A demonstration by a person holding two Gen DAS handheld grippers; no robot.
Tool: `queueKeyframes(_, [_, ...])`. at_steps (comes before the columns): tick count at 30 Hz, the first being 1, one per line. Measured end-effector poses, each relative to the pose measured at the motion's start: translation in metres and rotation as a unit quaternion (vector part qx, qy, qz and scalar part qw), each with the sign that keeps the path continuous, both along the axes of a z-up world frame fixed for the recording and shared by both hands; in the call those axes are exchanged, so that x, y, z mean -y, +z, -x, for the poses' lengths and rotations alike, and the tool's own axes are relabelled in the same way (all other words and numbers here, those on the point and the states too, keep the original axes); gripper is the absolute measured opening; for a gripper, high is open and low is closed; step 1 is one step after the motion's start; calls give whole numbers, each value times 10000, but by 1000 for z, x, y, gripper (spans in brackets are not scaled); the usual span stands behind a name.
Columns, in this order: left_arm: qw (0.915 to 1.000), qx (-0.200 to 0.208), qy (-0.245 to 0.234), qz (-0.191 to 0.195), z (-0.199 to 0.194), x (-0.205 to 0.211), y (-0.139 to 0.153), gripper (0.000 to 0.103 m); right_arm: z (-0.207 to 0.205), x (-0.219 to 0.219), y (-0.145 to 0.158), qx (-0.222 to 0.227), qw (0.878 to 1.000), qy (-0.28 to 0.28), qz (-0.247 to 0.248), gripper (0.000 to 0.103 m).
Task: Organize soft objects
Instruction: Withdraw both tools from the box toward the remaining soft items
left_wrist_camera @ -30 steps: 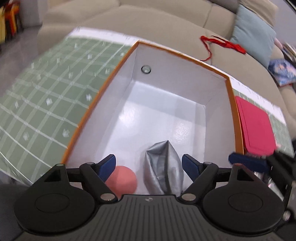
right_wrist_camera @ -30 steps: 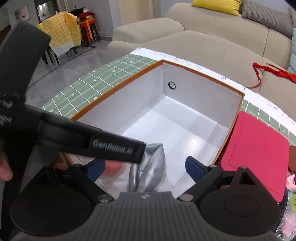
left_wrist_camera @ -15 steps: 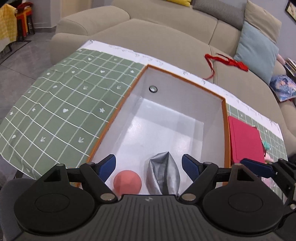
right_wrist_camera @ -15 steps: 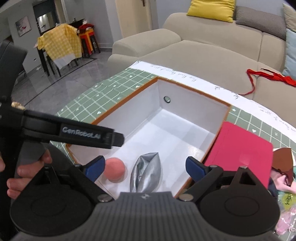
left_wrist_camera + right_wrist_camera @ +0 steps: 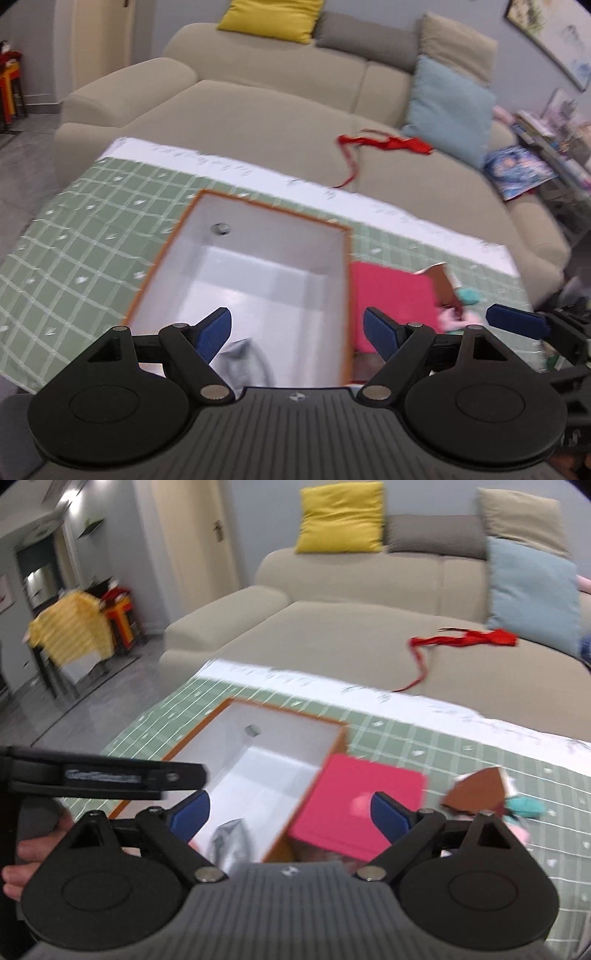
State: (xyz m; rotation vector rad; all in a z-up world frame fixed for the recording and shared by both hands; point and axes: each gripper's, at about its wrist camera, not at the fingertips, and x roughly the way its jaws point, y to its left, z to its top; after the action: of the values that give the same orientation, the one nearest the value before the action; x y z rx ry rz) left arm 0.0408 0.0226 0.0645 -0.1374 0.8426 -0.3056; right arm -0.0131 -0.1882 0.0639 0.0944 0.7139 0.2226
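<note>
An orange-rimmed box with a white inside (image 5: pixel 269 258) (image 5: pixel 258 753) stands on the green checked cloth. A silver soft pouch (image 5: pixel 243 360) (image 5: pixel 231 838) lies at its near end. The pink ball is hidden behind the gripper bodies. My left gripper (image 5: pixel 297 334) is open and empty, raised above the box's near end. My right gripper (image 5: pixel 290 814) is open and empty, above the box's right rim and the red lid (image 5: pixel 358 805) (image 5: pixel 391 299). Soft toys, brown, teal and pink (image 5: pixel 491 797) (image 5: pixel 454 299), lie right of the lid.
A beige sofa (image 5: pixel 280 110) stands behind the table, with a red ribbon (image 5: pixel 384 146) (image 5: pixel 461 640), a light blue cushion (image 5: pixel 450 107) and a yellow cushion (image 5: pixel 340 517). The left gripper's handle (image 5: pixel 103 777) crosses the right wrist view. The cloth's front left edge (image 5: pixel 22 376) is close.
Both grippers have lifted and pulled back from the box, staying open. The view has swung right, bringing the soft toys beside the red lid into sight. The pink ball has dropped out of view.
</note>
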Motion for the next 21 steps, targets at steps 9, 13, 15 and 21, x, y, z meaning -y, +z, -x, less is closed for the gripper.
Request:
queueKeyframes(9, [9912,-86,-1058,786,15,57,4,95,23,100,-4,5,9932,-1155,-130,92])
queueKeyframes(13, [9852,-421,-1473,772,19,105,-13,95,28,139,-27,-183,9886,-1489,-106,92])
queueKeyframes(15, [9824,-570,-1640,692,21,127,-25,95,25,158,-41,-314,9836,-1762,-220,92])
queueKeyframes(21, [9671,-835,-2374,373,35,174,-67,95,17,211,-92,-782,9684,-2303,-550,88])
